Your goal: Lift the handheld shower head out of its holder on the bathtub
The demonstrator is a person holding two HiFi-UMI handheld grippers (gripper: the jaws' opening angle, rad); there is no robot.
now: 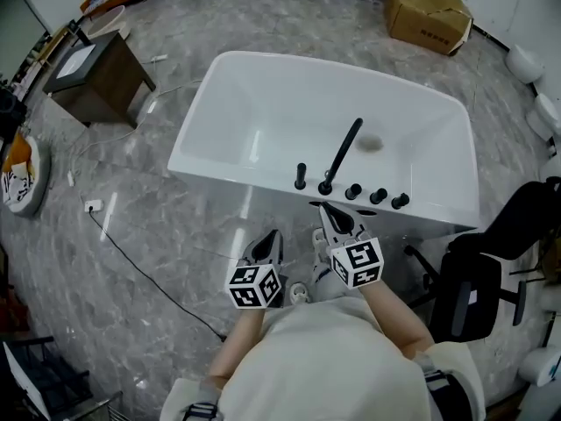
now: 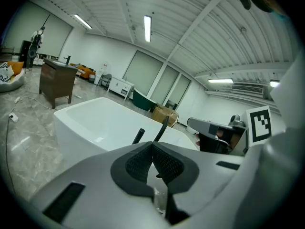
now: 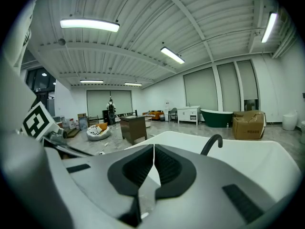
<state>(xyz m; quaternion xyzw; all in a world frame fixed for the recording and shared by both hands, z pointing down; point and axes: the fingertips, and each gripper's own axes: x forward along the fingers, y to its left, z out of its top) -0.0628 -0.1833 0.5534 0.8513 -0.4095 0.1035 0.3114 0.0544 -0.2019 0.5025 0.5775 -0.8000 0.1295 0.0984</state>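
Observation:
The white bathtub (image 1: 263, 112) stands in front of me on the marble floor. Black fittings line its near rim: the short upright handheld shower head (image 1: 301, 176) in its holder, a long curved spout (image 1: 342, 154) and three knobs (image 1: 379, 196). My left gripper (image 1: 267, 242) is shut and empty, over the floor short of the rim and below the shower head. My right gripper (image 1: 334, 216) is shut and empty too, close to the rim below the spout's base. The left gripper view shows the shower head (image 2: 138, 136) just beyond the closed left gripper (image 2: 152, 144). Past the closed right gripper (image 3: 153, 147), the right gripper view shows the spout (image 3: 213, 143).
A brown cabinet (image 1: 96, 77) stands at the far left and a cardboard box (image 1: 428, 16) beyond the tub. A black chair (image 1: 478, 288) sits close on my right. A cable (image 1: 149, 279) runs across the floor on my left. White fixtures (image 1: 543, 112) line the right edge.

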